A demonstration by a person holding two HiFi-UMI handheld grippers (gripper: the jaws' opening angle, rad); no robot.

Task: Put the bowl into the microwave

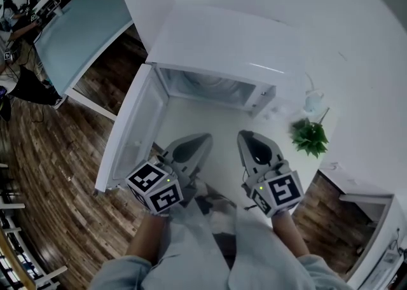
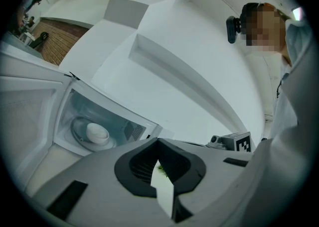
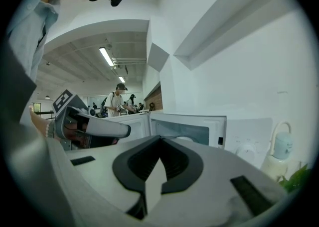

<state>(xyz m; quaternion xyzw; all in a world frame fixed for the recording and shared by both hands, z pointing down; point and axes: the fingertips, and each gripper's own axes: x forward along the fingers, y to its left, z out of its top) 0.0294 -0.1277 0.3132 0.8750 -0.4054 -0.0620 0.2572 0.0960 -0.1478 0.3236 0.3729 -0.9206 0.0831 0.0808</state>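
Observation:
The white bowl (image 2: 97, 132) sits on the glass turntable (image 2: 79, 139) inside the white microwave (image 1: 216, 47). The microwave's door (image 1: 137, 130) hangs open to the left. In the head view the bowl is hidden by the oven's top. My left gripper (image 1: 200, 139) and right gripper (image 1: 247, 137) hover side by side over the counter in front of the opening, both shut and empty. Along the left gripper (image 2: 158, 141) I see the cavity at lower left. The right gripper (image 3: 160, 139) points at the oven's front, with the left gripper (image 3: 94, 129) beside it.
A small green plant (image 1: 310, 135) and a pale bottle (image 1: 313, 100) stand on the white counter (image 1: 222, 123) right of the microwave. Wood floor (image 1: 57, 155) and a teal table (image 1: 76, 28) lie to the left. People (image 3: 118, 99) stand far behind.

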